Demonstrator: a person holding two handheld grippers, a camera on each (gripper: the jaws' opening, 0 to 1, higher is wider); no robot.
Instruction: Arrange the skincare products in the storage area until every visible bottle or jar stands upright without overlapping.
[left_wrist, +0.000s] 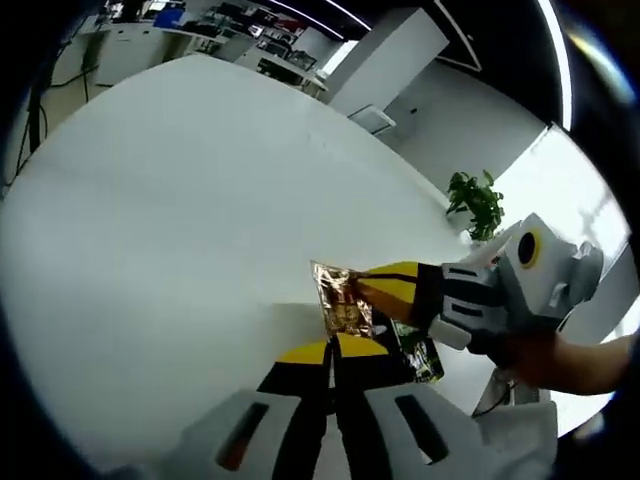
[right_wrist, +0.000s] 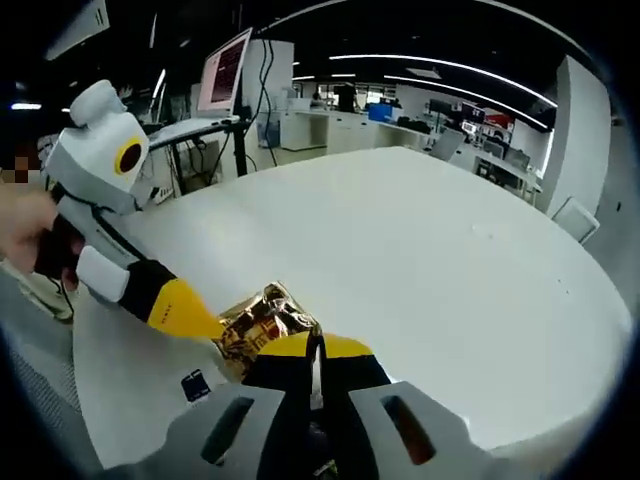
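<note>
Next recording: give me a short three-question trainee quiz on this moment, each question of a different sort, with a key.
1. True or false: neither tool touches the gold foil packet.
2. Multiple choice: in the left gripper view, what stands near the far edge of the white table? A) a potted plant B) a kettle C) a stack of books
3. Fill in: in the right gripper view, the left tool comes in from the ___ side of the picture.

Key
1. False: the left tool and the right tool both appear shut on the packet.
2. A, the potted plant.
3. left
</note>
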